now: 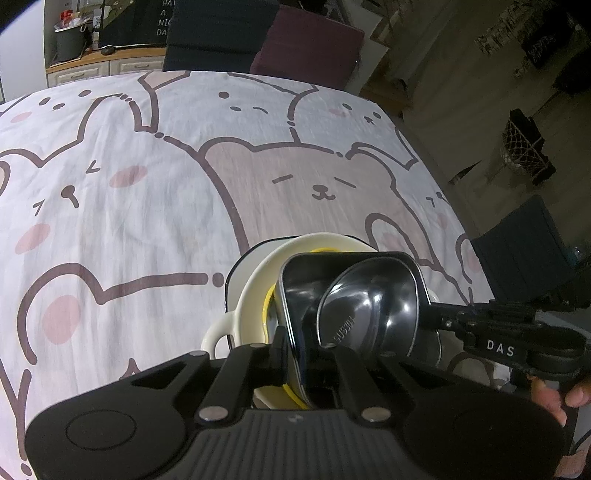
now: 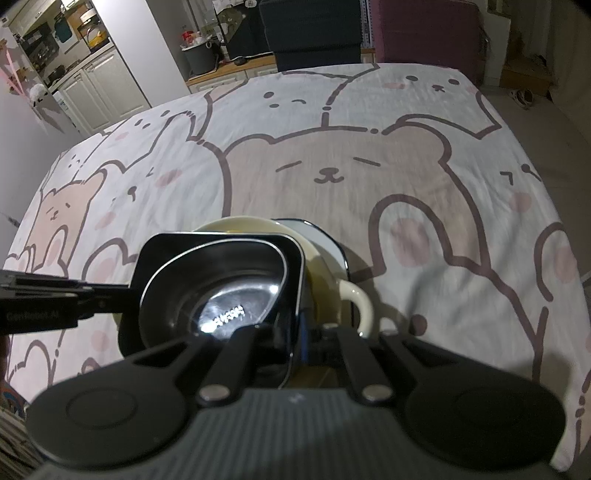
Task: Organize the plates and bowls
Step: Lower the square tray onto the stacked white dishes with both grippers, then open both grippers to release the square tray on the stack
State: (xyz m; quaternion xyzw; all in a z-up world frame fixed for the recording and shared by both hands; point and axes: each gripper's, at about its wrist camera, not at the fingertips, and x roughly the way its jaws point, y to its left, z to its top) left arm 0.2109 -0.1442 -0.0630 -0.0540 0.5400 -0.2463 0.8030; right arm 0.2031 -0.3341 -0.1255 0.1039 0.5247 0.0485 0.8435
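A glossy black bowl point(image 1: 369, 295) point(image 2: 221, 280) with squared sides sits tilted in a cream bowl with loop handles point(image 1: 255, 295) point(image 2: 325, 280). A yellow bowl's rim point(image 1: 267, 306) shows between them. The stack rests on a white, dark-rimmed plate point(image 1: 236, 266) point(image 2: 325, 236). My left gripper point(image 1: 295, 350) is shut on the black bowl's left rim; in the right wrist view it point(image 2: 122, 295) reaches in from the left. My right gripper point(image 2: 299, 332) is shut on the opposite rim and enters the left wrist view point(image 1: 432, 314) from the right.
The table wears a white cloth printed with bears point(image 1: 147, 184) point(image 2: 406, 166). A dark chair point(image 1: 221, 33) and a maroon chair point(image 1: 306, 44) stand at the far edge, another dark chair point(image 1: 524, 243) at the right. A hand point(image 1: 554, 398) holds the right gripper.
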